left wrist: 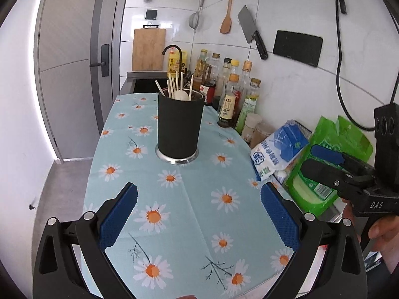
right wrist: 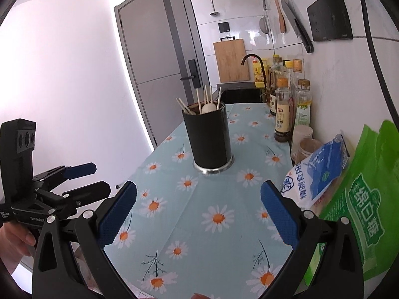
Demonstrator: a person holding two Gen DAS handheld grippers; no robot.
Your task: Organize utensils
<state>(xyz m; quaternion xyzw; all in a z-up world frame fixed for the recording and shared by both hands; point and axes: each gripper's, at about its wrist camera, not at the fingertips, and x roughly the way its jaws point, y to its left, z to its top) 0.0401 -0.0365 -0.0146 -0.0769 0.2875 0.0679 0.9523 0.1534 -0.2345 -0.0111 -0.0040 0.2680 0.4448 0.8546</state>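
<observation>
- Left wrist view only: cleaver, wooden spatula and strainer seen face-on on tiled wall; right gripper enters from right edge, a hand on its grip.
- Right wrist view only: green sugar bag fills right side; left gripper shows at left edge, a hand below it.
- Both views: black utensil holder upright on daisy cloth, holding chopsticks and a white spoon.
- Edges/room: cloth's left edge drops to floor; right side crowded w/ bottles, blue-white salt bag. Cloth between holder and grippers is bare.
- Left gripper: fingers spread wide, nothing between; holder ahead, centred, well apart.
- Right gripper: fingers spread wide, nothing between; holder ahead, slightly right of centre, well apart.
</observation>
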